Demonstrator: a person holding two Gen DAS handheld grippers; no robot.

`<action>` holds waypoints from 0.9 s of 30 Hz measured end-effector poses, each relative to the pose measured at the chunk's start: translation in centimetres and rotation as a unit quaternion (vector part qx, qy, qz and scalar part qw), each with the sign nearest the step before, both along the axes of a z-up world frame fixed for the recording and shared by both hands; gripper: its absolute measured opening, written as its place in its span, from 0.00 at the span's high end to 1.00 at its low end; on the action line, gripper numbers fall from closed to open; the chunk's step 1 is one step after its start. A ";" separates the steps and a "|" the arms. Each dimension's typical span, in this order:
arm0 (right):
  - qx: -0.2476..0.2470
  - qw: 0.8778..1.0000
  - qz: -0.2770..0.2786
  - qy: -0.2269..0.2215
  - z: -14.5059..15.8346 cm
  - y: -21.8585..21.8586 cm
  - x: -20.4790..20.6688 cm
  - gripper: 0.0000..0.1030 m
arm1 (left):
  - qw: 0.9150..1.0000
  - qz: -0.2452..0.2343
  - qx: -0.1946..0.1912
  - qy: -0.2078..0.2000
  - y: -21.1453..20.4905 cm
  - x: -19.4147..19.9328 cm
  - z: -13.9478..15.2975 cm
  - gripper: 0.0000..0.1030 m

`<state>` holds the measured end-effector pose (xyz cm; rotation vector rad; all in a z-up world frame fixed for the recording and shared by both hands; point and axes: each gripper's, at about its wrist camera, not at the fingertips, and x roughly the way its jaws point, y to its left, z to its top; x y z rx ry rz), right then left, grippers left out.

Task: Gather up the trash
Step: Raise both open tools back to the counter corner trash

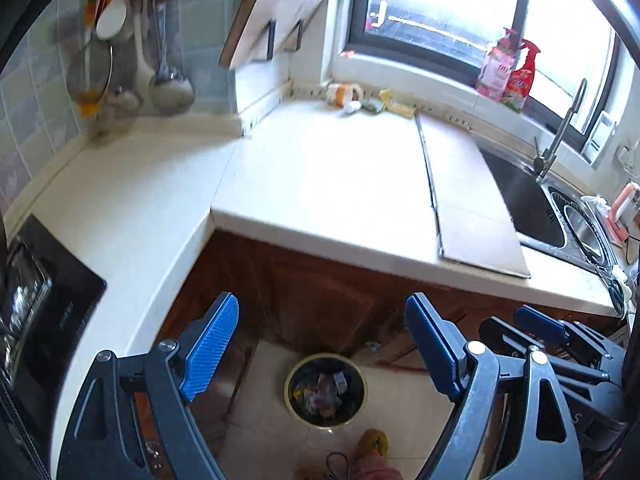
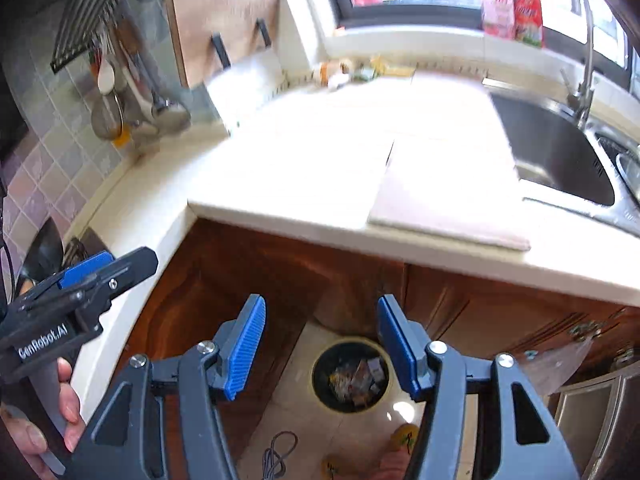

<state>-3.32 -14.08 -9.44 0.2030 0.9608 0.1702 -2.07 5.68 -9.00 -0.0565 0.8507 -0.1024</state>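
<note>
I see my left gripper (image 1: 322,344) with its 2 blue pads spread wide and nothing between them; my right gripper (image 2: 322,346) is likewise released and empty. On the side of the left tool, seen from the right wrist, I read "GenRobot.AI" in white letters, with a hand (image 2: 44,420) wrapped round its handle. Straight below both sets of jaws, on the pale tiled floor, stands the round trash bin (image 1: 326,390), black-lined and holding crumpled wrappers; a yellow slipper (image 1: 374,442) sits just beside it.

Beyond the bin rise brown wooden cabinet doors (image 1: 304,280), and above them the white counter (image 1: 320,184) juts out in a square corner, its wide top mostly bare. A thin board (image 1: 472,216) lies on it, near the steel sink (image 1: 528,204). At the far edge by the wall sits the remaining trash (image 1: 360,100): a small bottle and wrappers. On the window sill stand 2 bottles (image 1: 508,72), pink and red, their labels too blurred to read.
</note>
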 end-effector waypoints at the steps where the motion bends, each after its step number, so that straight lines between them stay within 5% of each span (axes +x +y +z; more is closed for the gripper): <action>1: 0.000 1.000 -0.005 -0.005 1.1 -0.2 -0.1 0.43 | 1.000 -0.003 0.003 -0.008 -0.1 -0.1 1.0 0.18; 12: 0.017 0.995 -0.045 -0.082 10.5 -3.7 1.3 0.43 | 0.995 -0.030 0.034 -0.086 -2.3 1.8 9.7 0.16; 19: 0.029 0.991 -0.067 -0.113 15.7 -5.8 4.4 0.43 | 0.986 -0.048 0.095 -0.131 -3.8 5.0 15.2 0.11; 27: 0.045 0.991 -0.069 -0.108 17.0 -8.4 11.5 0.43 | 0.978 -0.066 0.155 -0.127 -7.1 12.6 16.3 0.10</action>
